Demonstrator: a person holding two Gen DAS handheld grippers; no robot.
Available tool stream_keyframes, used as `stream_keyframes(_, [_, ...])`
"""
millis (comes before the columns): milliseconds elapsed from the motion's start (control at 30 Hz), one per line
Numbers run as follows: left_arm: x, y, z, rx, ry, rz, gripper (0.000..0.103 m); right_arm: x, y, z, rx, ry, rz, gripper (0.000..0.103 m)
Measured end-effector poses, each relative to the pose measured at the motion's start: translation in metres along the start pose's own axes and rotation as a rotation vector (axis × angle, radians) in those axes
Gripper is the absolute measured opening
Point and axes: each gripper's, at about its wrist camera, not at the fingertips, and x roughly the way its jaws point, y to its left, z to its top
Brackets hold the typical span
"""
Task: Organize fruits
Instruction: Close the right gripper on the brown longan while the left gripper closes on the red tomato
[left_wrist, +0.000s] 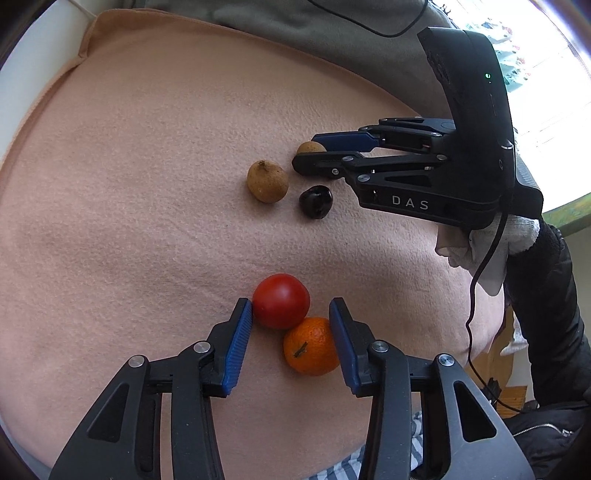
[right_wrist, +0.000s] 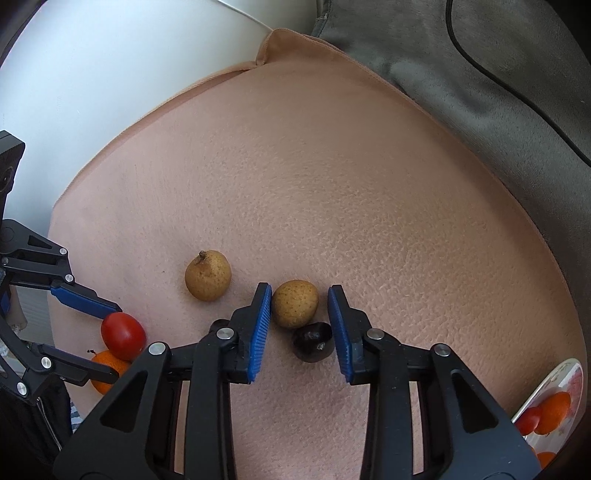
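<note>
Each gripper straddles two touching fruits on the pink cloth (left_wrist: 129, 184).

Left gripper (left_wrist: 291, 339): jaws partly open, gripping nothing; one pad touches the tomato (left_wrist: 280, 301), the other the orange (left_wrist: 310, 347) nearer the camera. Right gripper (right_wrist: 300, 326): jaws likewise apart, brown fruit (right_wrist: 294, 303) against the left pad, dark fruit (right_wrist: 313, 341) nearer; the stemmed brown fruit (right_wrist: 207, 275) lies outside, leftward.
</note>
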Motion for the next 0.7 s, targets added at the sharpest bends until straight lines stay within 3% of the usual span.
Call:
stream_keyframes(100, [-0.001,0.001,0.000,-0.010,-0.017,0.000,0.026,0.000,0.003,0.001,0.002,-0.003,0.002,0.028])
stream_keyframes(700, [-0.014,0.013,-0.001,-0.007,-0.067,-0.009,0.025,-0.020,-0.007,-0.007,0.061,-0.065,0.030,0.028])
